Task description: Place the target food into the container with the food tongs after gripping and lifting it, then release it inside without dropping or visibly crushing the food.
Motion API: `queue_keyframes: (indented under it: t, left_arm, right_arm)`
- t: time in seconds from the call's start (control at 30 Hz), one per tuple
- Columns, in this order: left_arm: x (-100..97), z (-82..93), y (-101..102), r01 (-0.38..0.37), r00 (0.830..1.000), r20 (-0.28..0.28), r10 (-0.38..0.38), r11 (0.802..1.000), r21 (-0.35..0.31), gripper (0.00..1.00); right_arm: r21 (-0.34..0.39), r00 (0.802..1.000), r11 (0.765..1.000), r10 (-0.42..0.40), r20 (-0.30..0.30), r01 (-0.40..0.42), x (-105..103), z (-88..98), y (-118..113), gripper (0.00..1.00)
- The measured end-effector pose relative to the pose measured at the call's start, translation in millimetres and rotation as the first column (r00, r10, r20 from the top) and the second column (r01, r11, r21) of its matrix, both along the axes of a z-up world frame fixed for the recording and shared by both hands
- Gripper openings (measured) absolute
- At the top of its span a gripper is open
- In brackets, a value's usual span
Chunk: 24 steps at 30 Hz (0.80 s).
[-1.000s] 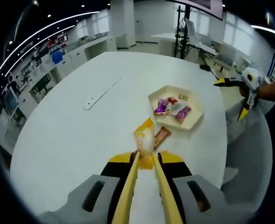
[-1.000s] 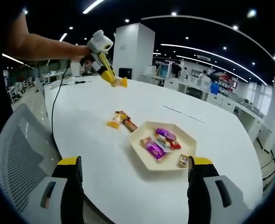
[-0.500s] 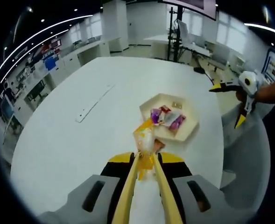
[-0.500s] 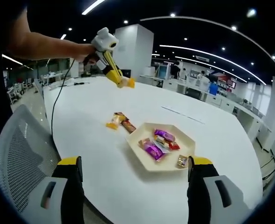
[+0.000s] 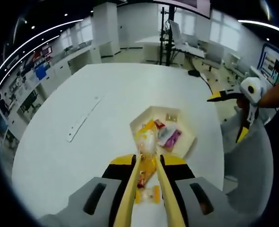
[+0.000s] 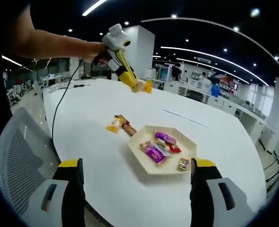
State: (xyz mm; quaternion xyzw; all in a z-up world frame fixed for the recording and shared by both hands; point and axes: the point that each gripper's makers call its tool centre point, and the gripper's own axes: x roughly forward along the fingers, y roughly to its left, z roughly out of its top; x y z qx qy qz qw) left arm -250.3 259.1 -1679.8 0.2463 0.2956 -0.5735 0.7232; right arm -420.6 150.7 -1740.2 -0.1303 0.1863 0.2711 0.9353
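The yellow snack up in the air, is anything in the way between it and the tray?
Nothing visible is. The left hand-held gripper holds the yellow snack above the table, and there is open air down to the tray. A few wrapped snacks already lie inside.

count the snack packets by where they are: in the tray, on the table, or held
in the tray: 4 (purple, purple, red, small gold)
on the table: 2 (yellow, brown)
held by the left hand-held gripper: 1 (yellow packet)
total: 7
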Motion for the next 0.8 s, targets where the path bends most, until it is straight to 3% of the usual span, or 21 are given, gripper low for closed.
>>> queue_keyframes:
  t: [0.23,0.5,0.63,0.73,0.8]
  left_arm:
    - [-1.8,2.8,-31,0.031,0.999,-0.004,-0.031,0.999,-0.018,0.16]
    - [-18.1,2.6,-78,0.093,0.995,-0.016,-0.094,0.995,-0.043,0.17]
    - [-22.6,3.9,-92,0.115,0.993,-0.019,-0.116,0.992,-0.046,0.17]
    - [-24.2,4.1,-97,0.127,0.992,-0.005,-0.127,0.991,-0.047,0.19]
    - [-12.2,5.5,-101,0.133,0.988,0.094,-0.125,0.988,-0.084,0.22]
  right_arm:
    - [-0.002,1.000,1.000,-0.001,0.004,0.001,0,0.4,0,0.92]
    - [0.001,1.000,1.000,-0.008,0.006,0.008,1,0.9,-1,0.92]
    - [0.000,1.000,1.000,-0.009,0.007,0.009,1,1.0,-1,0.92]
    - [0.002,1.000,1.000,-0.012,0.008,0.012,1,1.6,-2,0.92]
    - [0.003,1.000,1.000,-0.015,0.010,0.015,1,1.8,-2,0.92]
